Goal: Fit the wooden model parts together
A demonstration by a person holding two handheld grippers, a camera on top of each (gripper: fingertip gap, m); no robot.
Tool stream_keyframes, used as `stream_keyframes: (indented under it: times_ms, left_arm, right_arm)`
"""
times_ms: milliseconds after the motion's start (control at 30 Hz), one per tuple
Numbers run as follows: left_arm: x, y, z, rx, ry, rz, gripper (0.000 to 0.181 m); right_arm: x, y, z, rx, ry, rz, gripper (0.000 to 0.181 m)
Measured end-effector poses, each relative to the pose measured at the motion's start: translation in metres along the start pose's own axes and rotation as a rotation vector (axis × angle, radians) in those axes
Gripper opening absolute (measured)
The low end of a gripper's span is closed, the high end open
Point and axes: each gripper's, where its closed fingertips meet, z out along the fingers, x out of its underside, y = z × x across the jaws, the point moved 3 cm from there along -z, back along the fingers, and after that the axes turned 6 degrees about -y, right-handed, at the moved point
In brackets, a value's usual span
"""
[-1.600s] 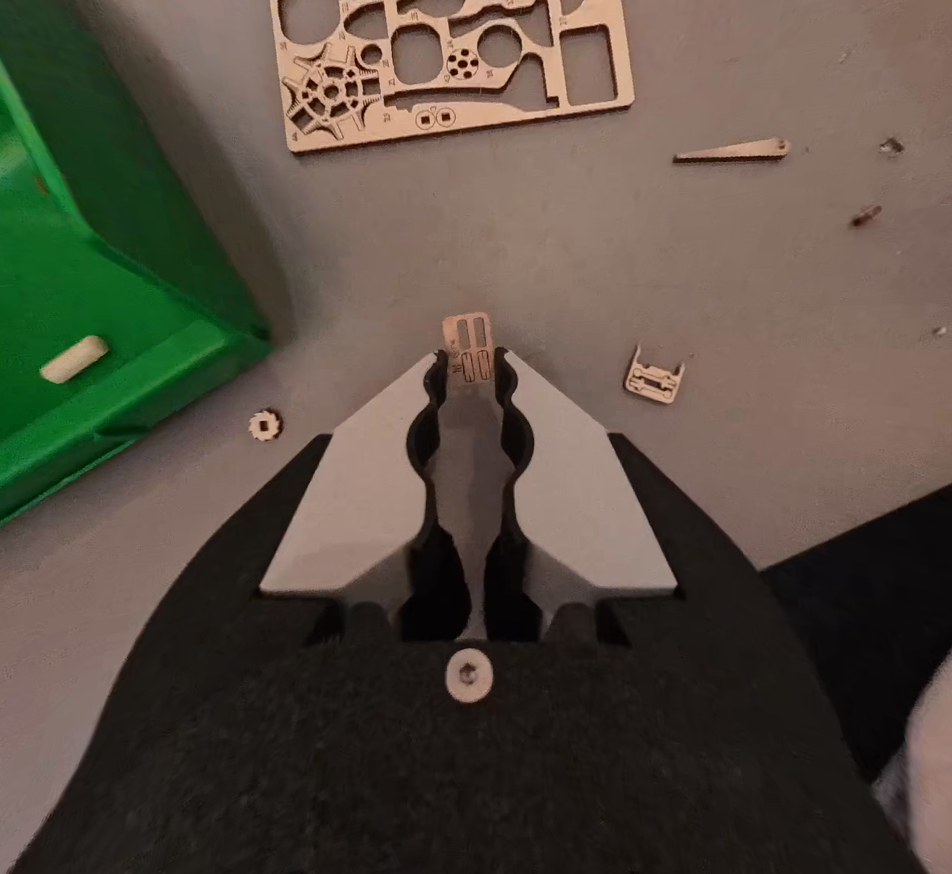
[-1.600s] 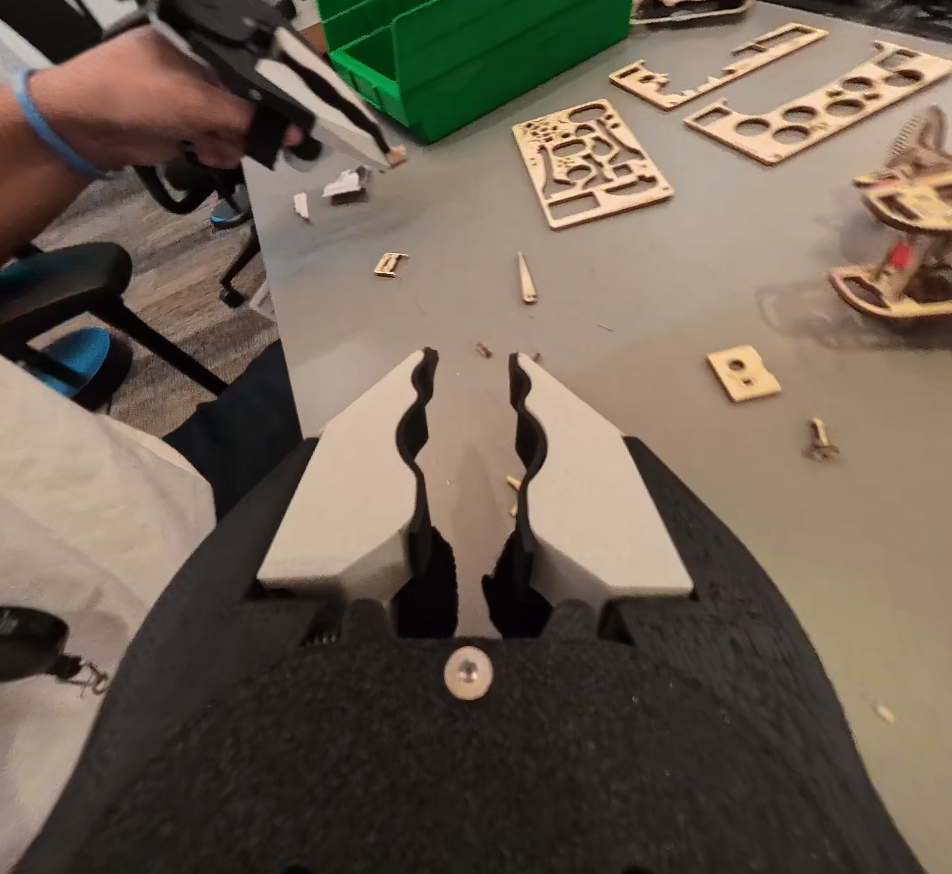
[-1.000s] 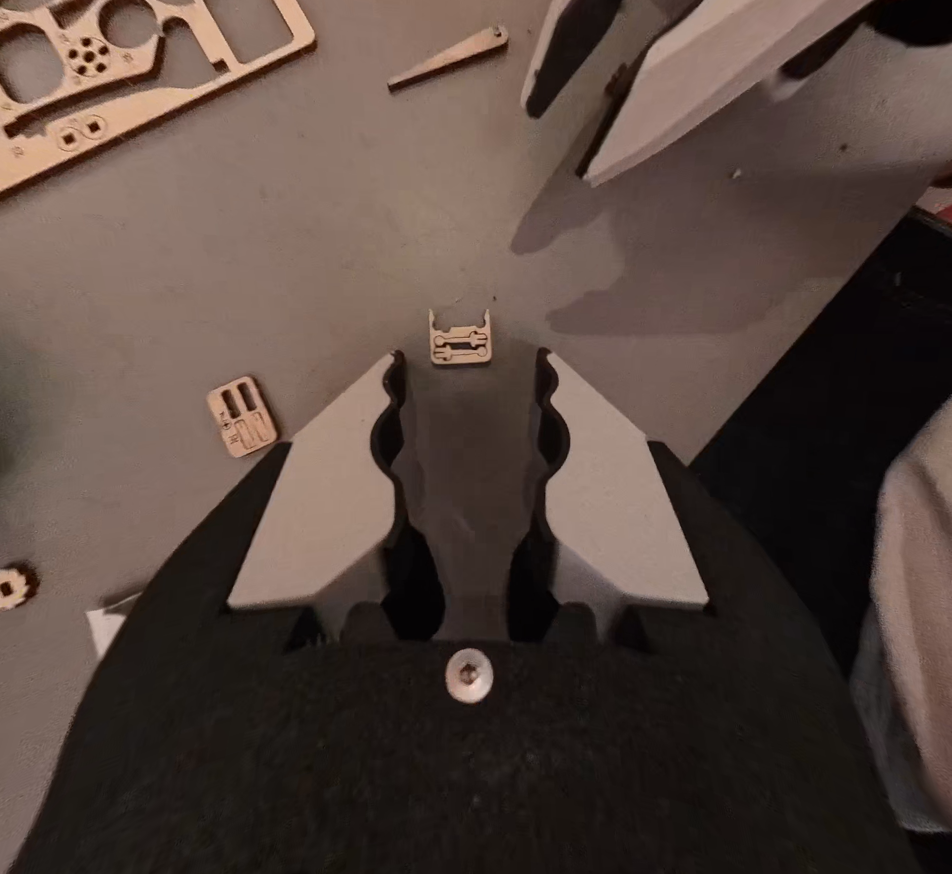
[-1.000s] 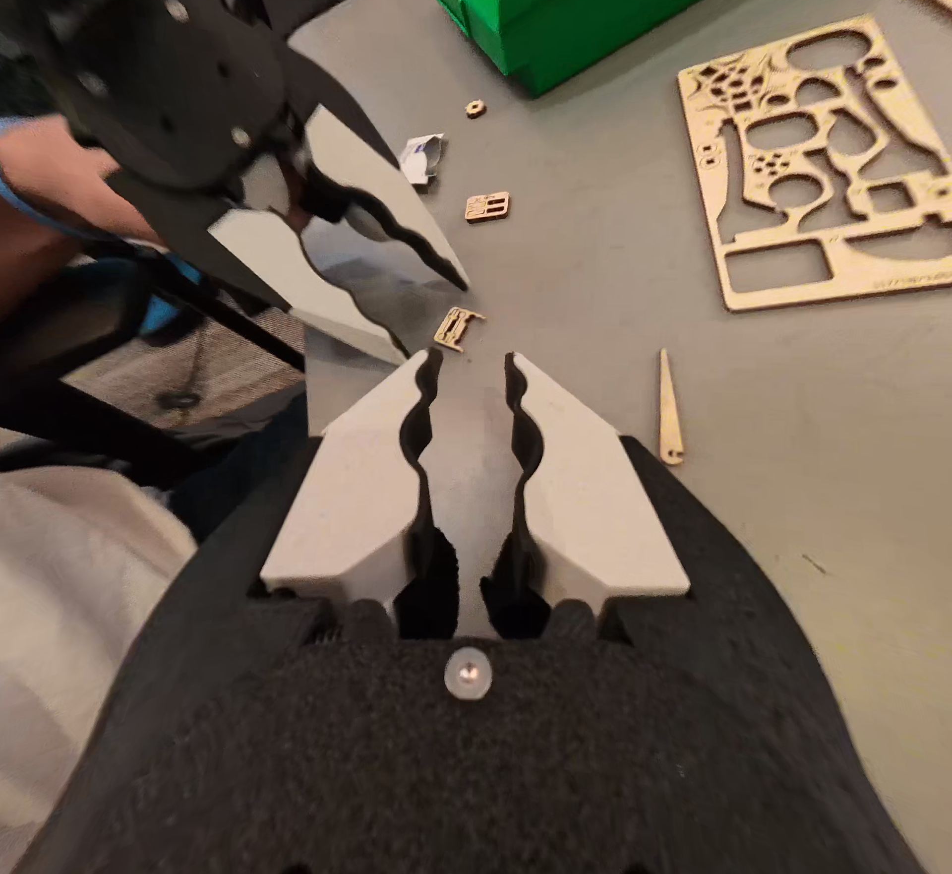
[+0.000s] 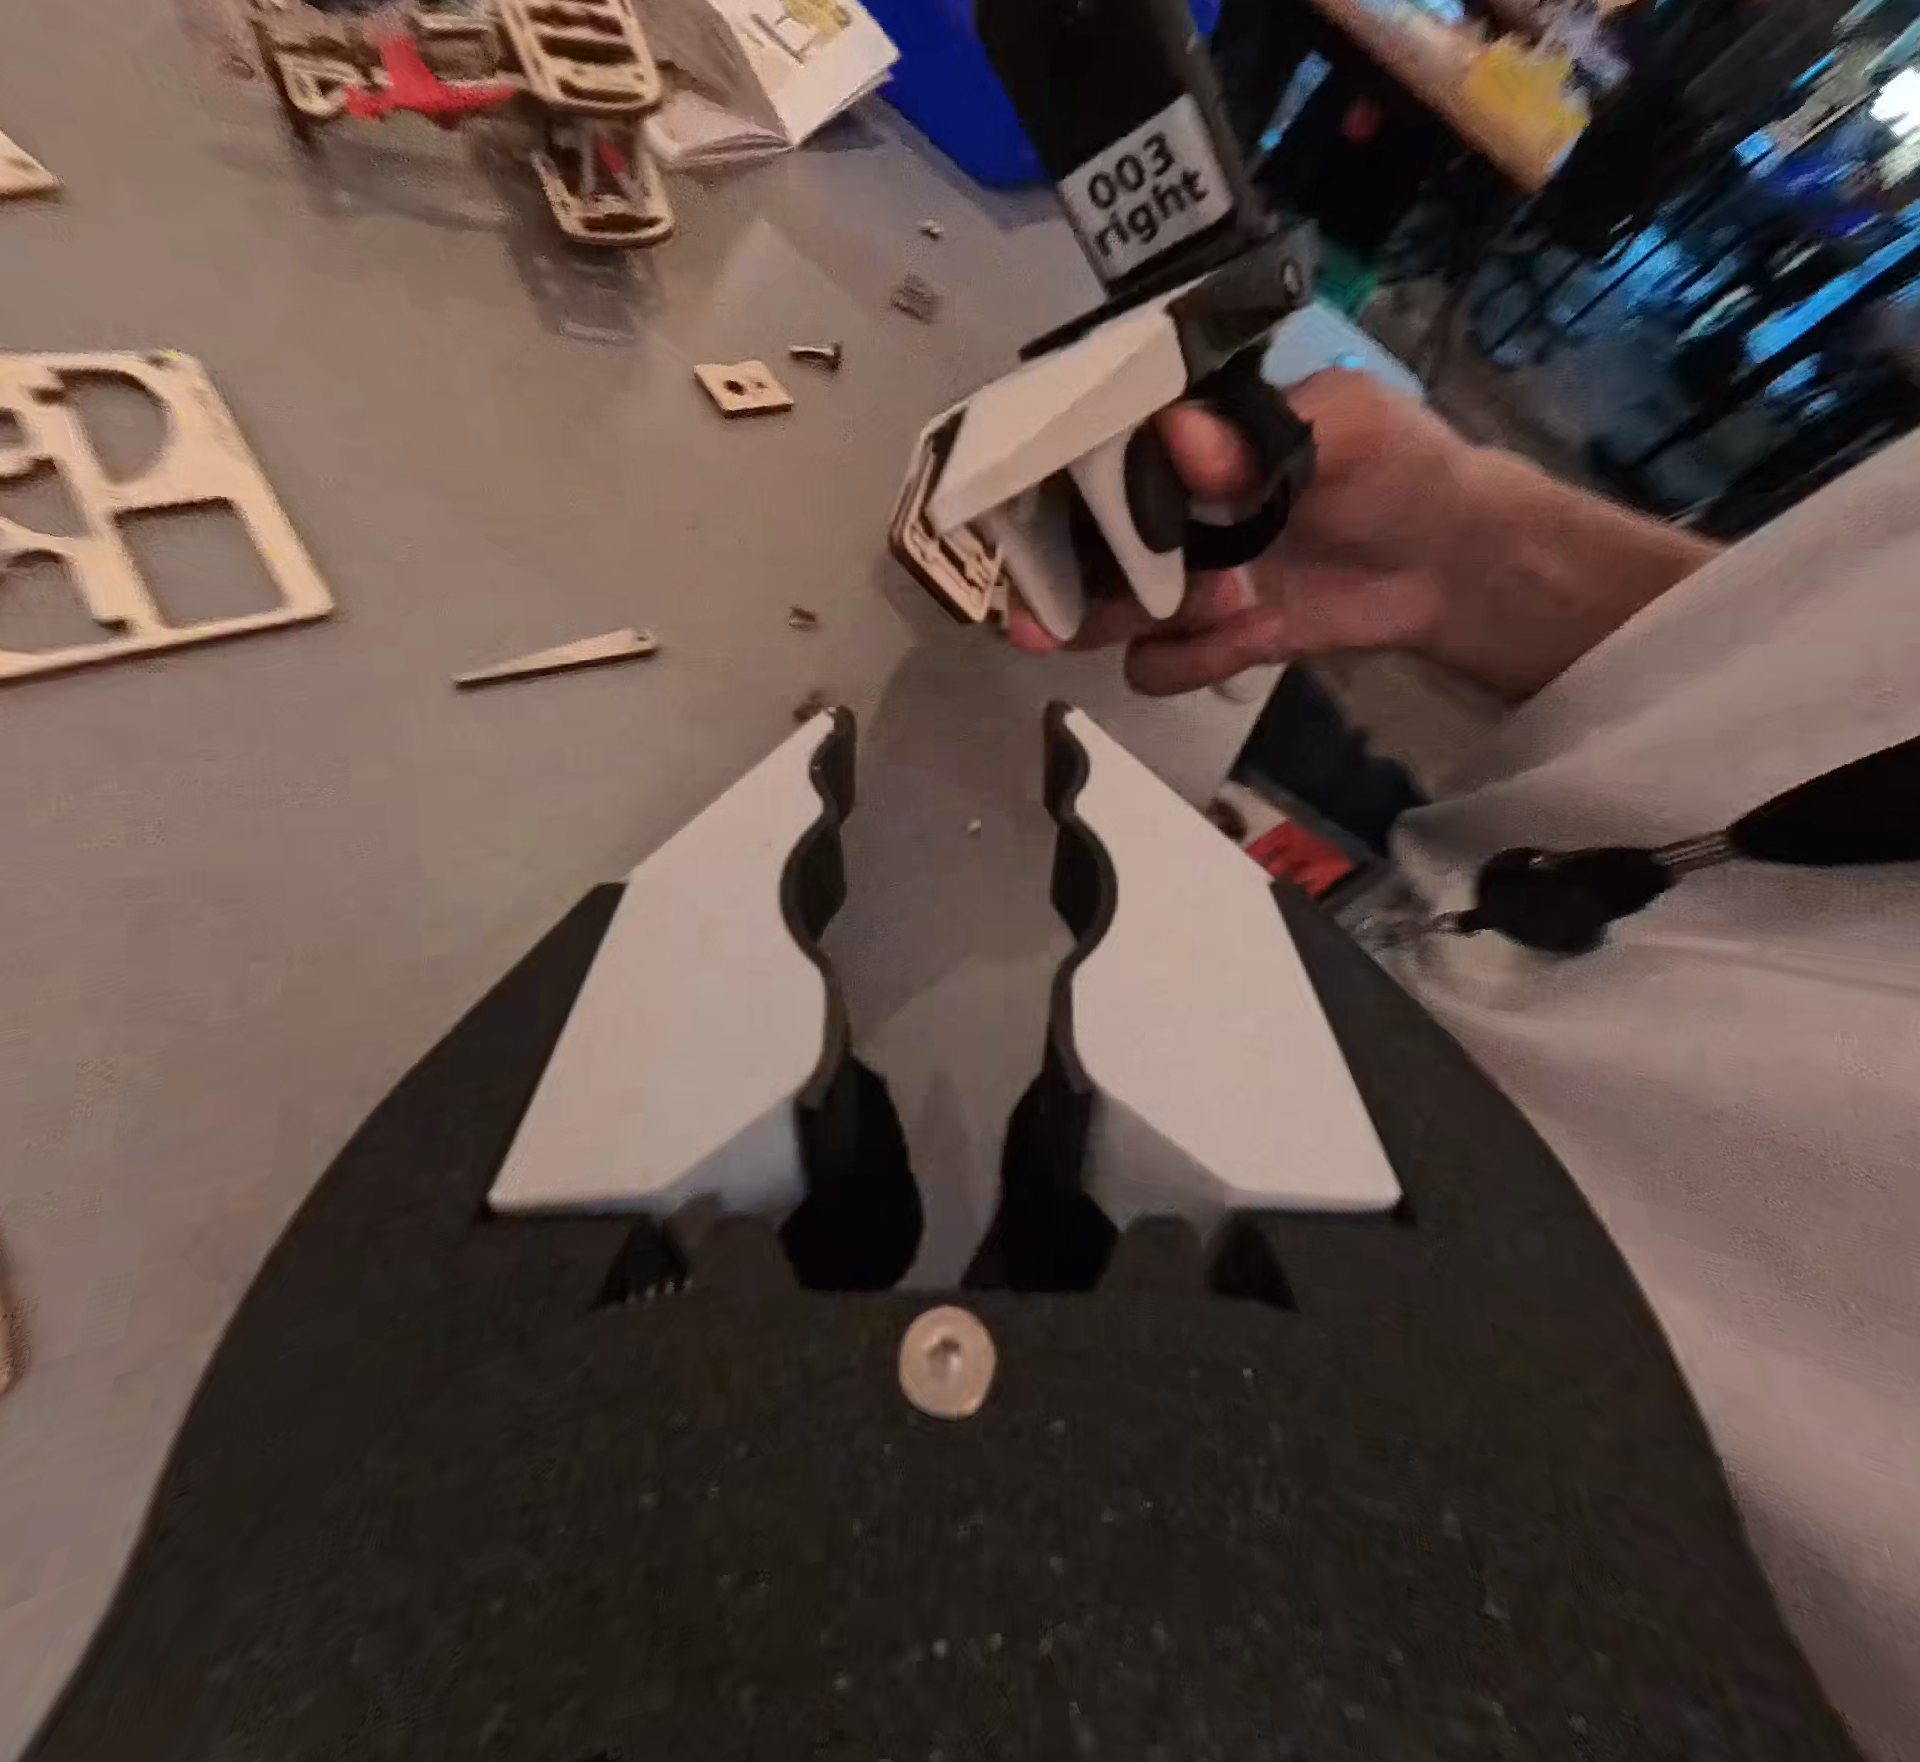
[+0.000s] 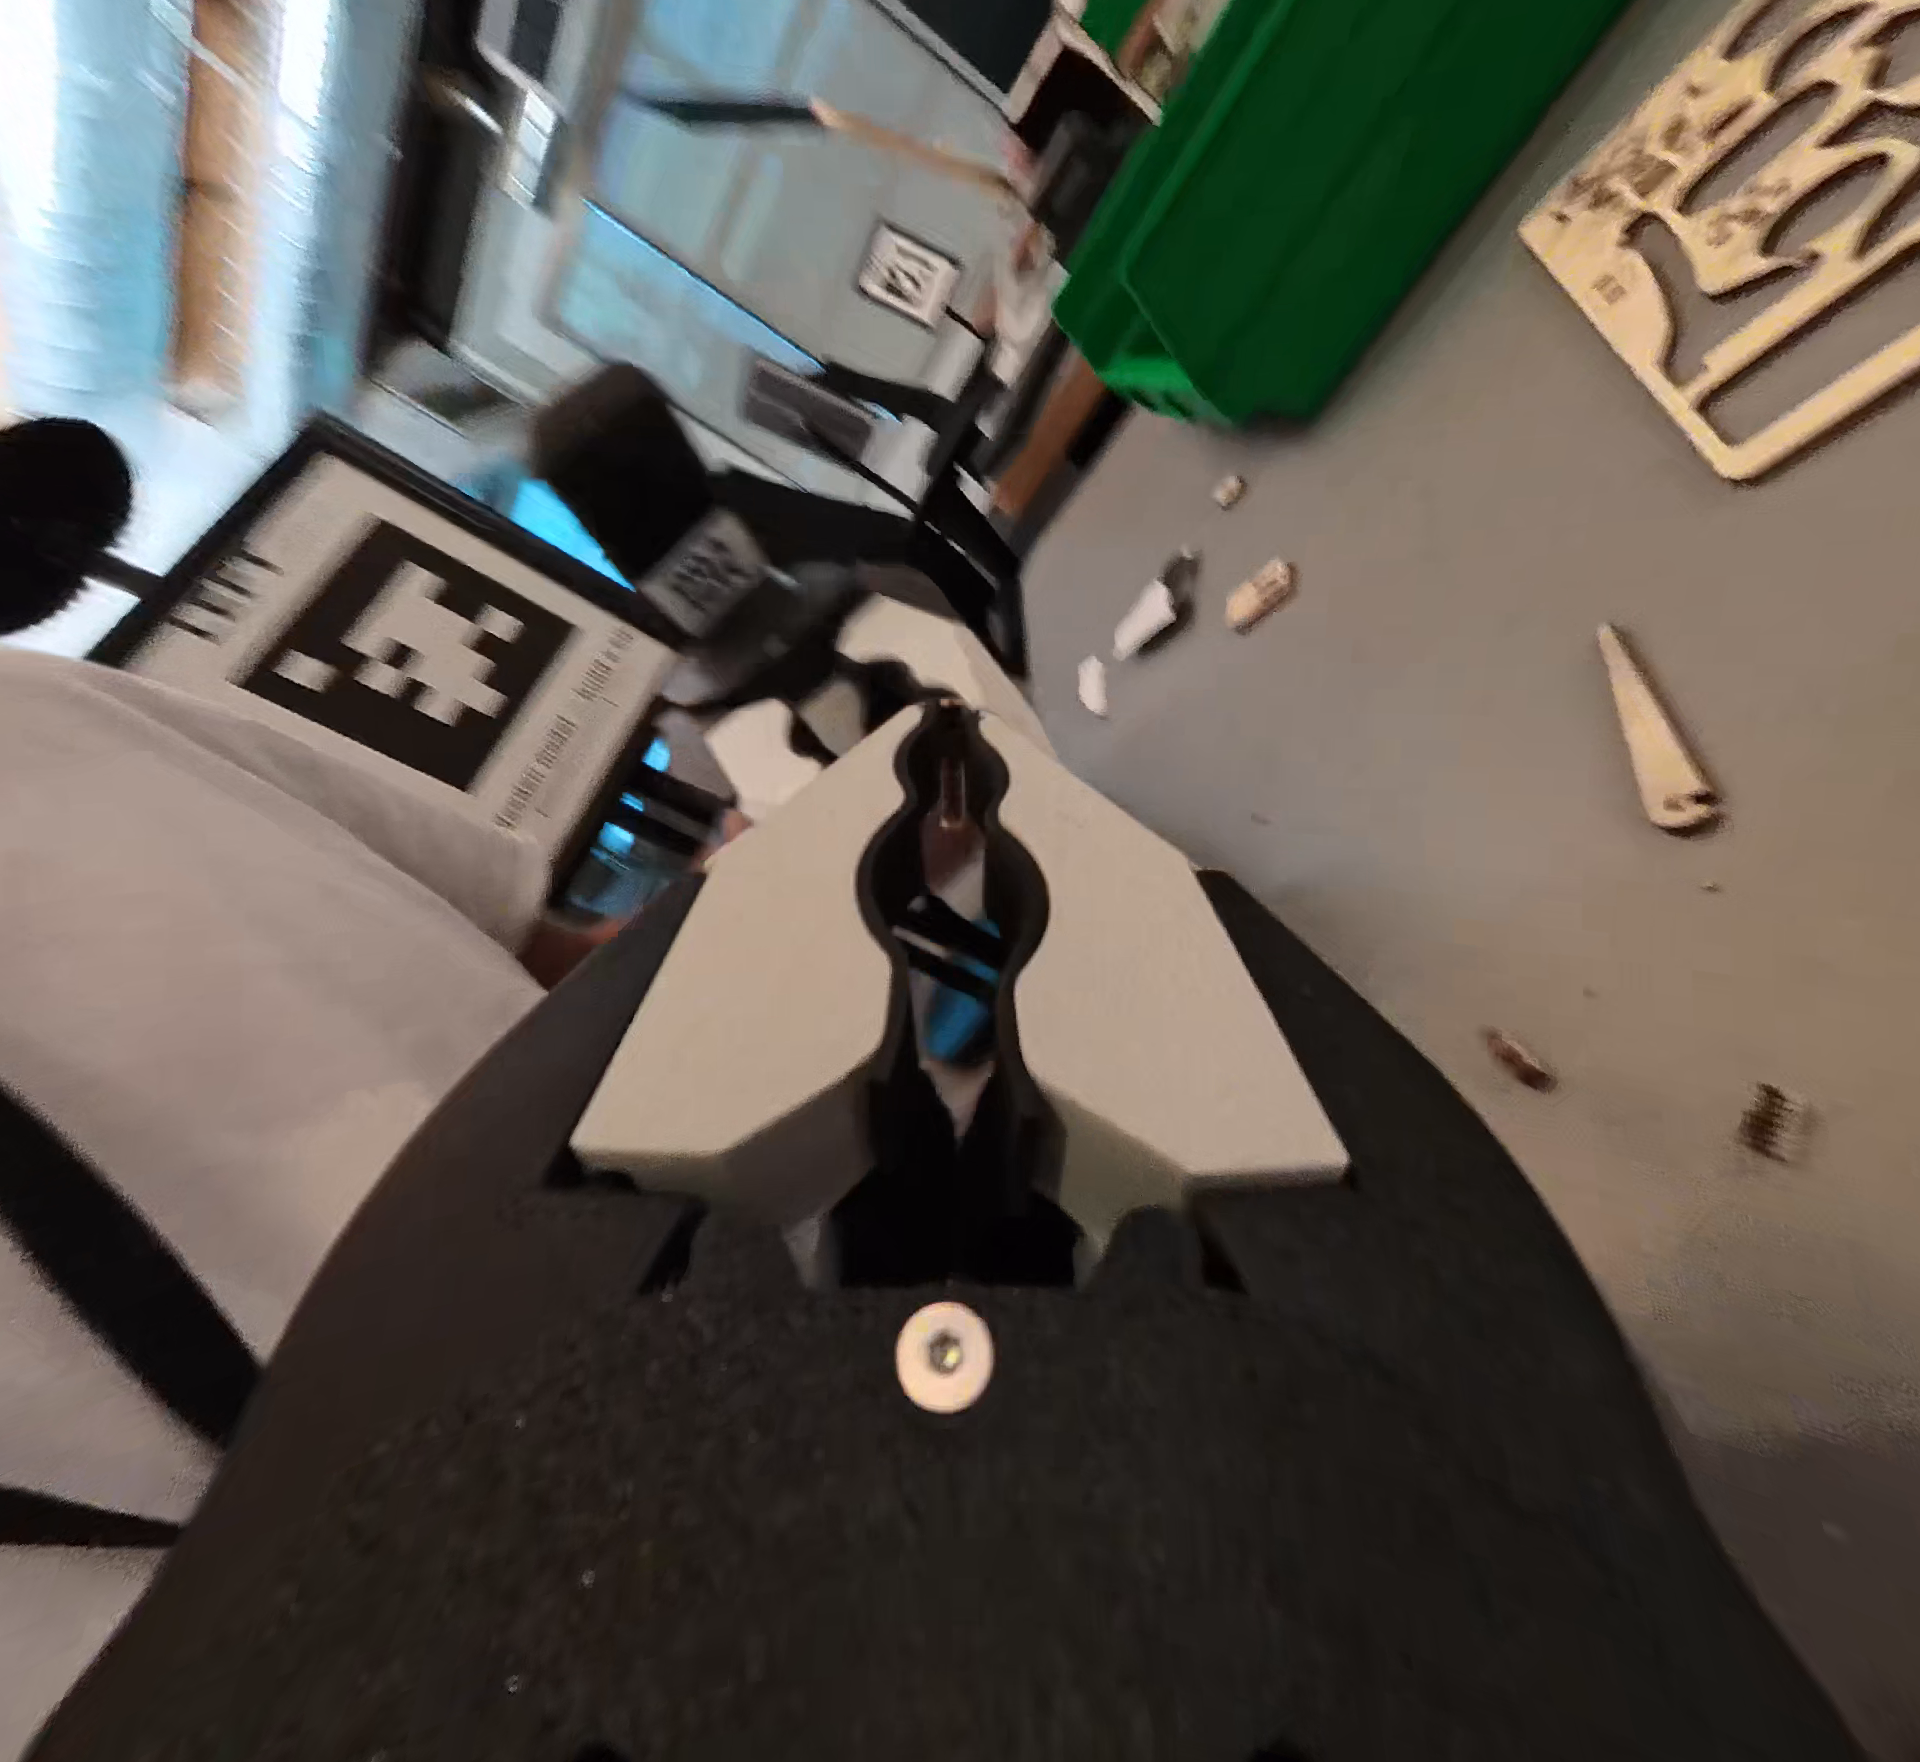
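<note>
The left gripper [image 5: 948, 725] hovers with its jaws parted and nothing between them, over the grey table [image 5: 312, 881]. Just beyond its fingertips, the right gripper [image 5: 951, 559] pinches a small wooden part [image 5: 940, 559], lifted off the table. Only the left wrist view shows the part's flat face; the right wrist view shows the right gripper's own tips nearly together on a thin edge. Farther left lie a wooden wedge [image 5: 556, 659] and a cut-out sheet [image 5: 156, 517].

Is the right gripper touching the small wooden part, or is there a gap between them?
Touching. In the left wrist view, the right gripper has its fingertips clamped on the small wooden part, lifted above the grey table. No gap shows between fingertips and part.
</note>
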Motion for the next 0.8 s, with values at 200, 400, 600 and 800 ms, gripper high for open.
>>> stream_keyframes:
  times_ms: [200, 400, 600, 800]
  left_arm:
    - [-0.011, -0.019, 0.009, 0.202, -0.121, -0.261, 0.008]
    - [-0.005, -0.016, 0.01, 0.221, -0.102, -0.325, 0.0]
    - [0.001, -0.015, 0.009, 0.244, -0.091, -0.353, 0.0]
    - [-0.001, -0.019, 0.007, 0.273, -0.109, -0.339, 0.0]
  right_arm:
    - [0.006, 0.012, 0.003, -0.08, -0.111, 0.04, 0.001]
    - [0.013, 0.011, 0.002, -0.016, -0.042, -0.083, 0.005]
    - [0.019, 0.009, 0.001, 0.024, 0.026, -0.164, 0.004]
    - [0.019, 0.013, -0.002, -0.053, 0.021, -0.07, 0.001]
